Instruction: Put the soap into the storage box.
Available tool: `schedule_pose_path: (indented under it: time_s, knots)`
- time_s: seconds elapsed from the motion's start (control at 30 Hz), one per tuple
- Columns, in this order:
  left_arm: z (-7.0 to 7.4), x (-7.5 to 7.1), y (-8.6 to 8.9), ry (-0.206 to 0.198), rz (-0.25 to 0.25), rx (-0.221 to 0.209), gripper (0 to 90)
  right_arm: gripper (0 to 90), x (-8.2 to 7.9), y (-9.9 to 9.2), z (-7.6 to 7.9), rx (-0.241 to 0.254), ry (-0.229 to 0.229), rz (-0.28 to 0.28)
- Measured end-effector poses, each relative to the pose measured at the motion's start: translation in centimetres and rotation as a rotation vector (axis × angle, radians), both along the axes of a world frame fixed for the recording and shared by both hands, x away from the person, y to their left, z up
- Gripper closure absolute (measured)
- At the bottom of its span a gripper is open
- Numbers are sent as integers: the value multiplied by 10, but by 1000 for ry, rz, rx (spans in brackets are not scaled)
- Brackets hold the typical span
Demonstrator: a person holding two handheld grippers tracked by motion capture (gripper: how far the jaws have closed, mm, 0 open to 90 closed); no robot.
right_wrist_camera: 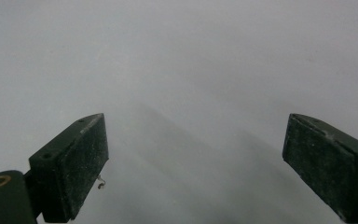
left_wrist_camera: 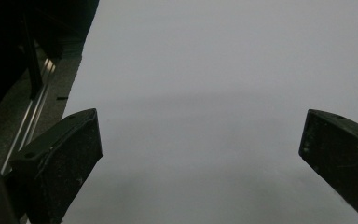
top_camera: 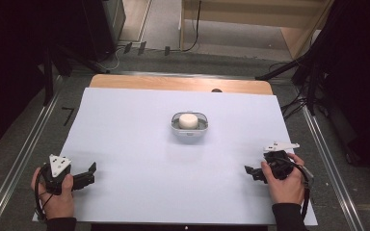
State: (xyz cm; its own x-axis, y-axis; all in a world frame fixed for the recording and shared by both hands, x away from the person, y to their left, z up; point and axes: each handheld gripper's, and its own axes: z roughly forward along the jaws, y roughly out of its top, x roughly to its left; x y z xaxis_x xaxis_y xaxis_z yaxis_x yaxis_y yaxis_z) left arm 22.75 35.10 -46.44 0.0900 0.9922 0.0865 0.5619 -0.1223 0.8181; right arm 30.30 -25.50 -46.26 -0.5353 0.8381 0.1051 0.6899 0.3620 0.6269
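The counter (top_camera: 125,144) fills the middle of the high view, covered by a white sheet, with a strip of bare wood along its far edge. Nothing on it looks disturbed, so I judge the work as not started.

A small clear tray (top_camera: 189,127) sits just above the centre of that frame, alone on the sheet. Inside it stands a white round block (top_camera: 188,120), upright and roughly centred between the tray walls. This is the nearest thing to both hands, so it is likely what gets handled.

The left tongs (top_camera: 92,172) are at the lower left of the frame, held in the left hand (top_camera: 58,195), pointing toward the middle of the sheet. In the left gripper view the jaws stand wide apart with bare white sheet between them, so they are released and empty.

The right tongs (top_camera: 248,171) are at the lower right, held in the right hand (top_camera: 285,183), pointing left and inward. In the right gripper view the jaws are likewise spread with nothing between them: released, empty.

Both tongs are well apart from the tray, near the near edge of the counter.

Done: nothing that shows. Left: reach in, close on the block or the tray, then move it, all of it still ahead.
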Motion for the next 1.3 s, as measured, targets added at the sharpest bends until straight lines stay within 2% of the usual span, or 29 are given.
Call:
schedule_pose_path:
  time_s: [0.9,1.3]
  knots:
    - [0,0,-1,-1,-1,3,0,72,-36,-50,-9,55,-12,-84]
    - [0,0,0,-2,0,2,0,74,-48,-63,-13,60,-9,-109]
